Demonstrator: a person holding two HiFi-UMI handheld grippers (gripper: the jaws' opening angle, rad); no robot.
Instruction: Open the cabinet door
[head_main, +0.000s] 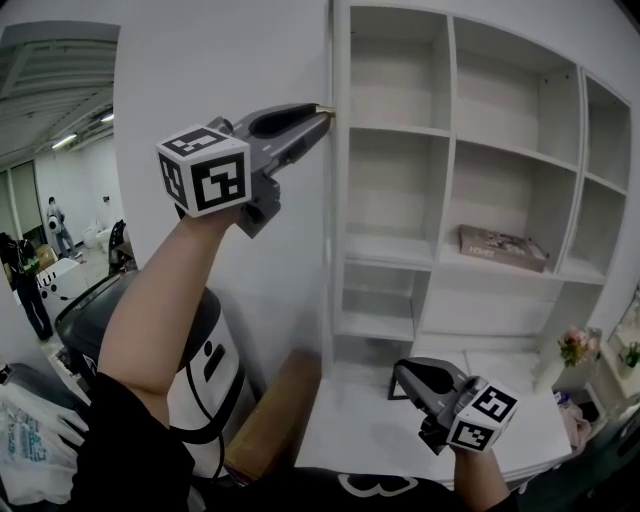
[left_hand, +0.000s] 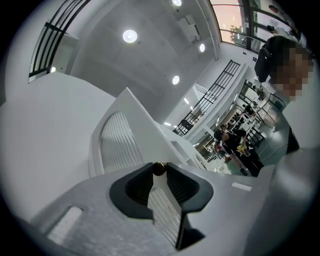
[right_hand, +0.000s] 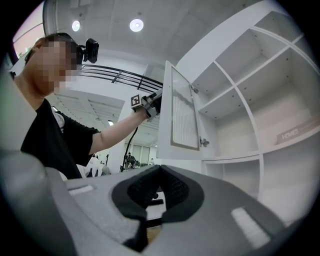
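Pinching the small brass knob (left_hand: 158, 169), the left gripper (head_main: 322, 111) holds the tall cabinet door (right_hand: 180, 112), upright, swung out from the shelves (head_main: 449, 150), edge toward the person. Right gripper's (head_main: 397, 377) clenched, empty.

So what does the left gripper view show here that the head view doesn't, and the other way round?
Only the left gripper view: the ribbed panel in the cabinet door, and the fingers pressed on the small brass knob from both sides. Only the head view: a flat box on a shelf, and the right gripper, held low. Both: the left gripper at that knob.
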